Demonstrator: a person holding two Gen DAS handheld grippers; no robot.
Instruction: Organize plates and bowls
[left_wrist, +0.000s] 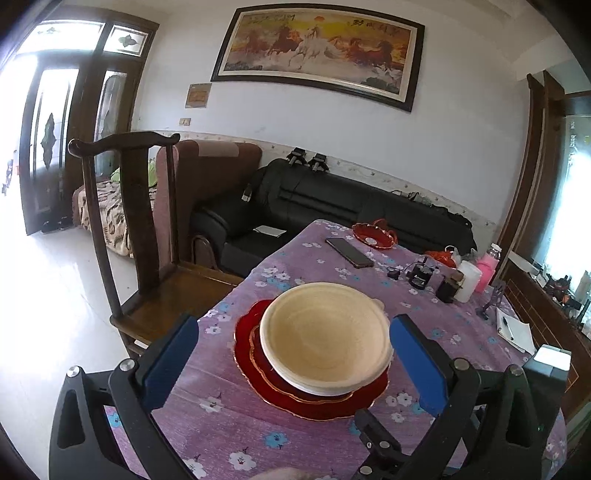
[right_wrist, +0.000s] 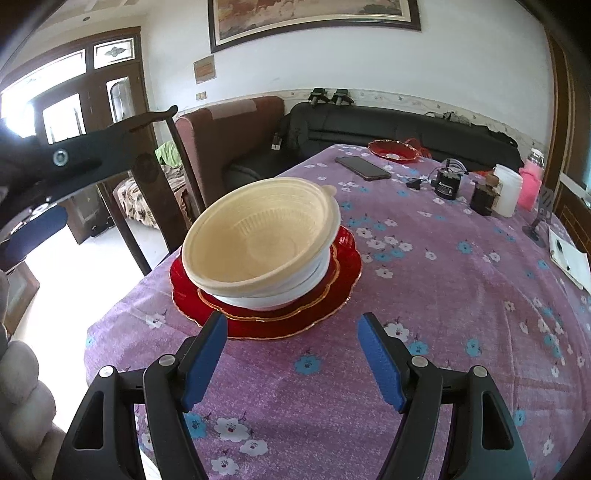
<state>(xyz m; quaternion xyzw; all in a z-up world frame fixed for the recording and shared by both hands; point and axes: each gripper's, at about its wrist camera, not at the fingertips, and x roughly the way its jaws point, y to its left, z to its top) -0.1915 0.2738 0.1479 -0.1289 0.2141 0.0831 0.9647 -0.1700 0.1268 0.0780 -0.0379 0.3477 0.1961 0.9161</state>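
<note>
Daylight floods through the door (left_wrist: 48, 147) (blown out white); fisheye edges bend, corners dark.

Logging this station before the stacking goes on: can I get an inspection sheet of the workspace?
Surface: table under a purple flowered cloth.
Job's things: cream bowl sits tilted on white bowls, on two stacked red plates; red dish at the far end.
Clutter: phone, white jar, pink bottle, dark jar, notepad.
Grippers: left gripper open, its fingers either side of the stack without touching; right gripper open, short of the plates.
Cables: nothing seen for certain.
Surroundings: chair, black sofa, painting.
</note>
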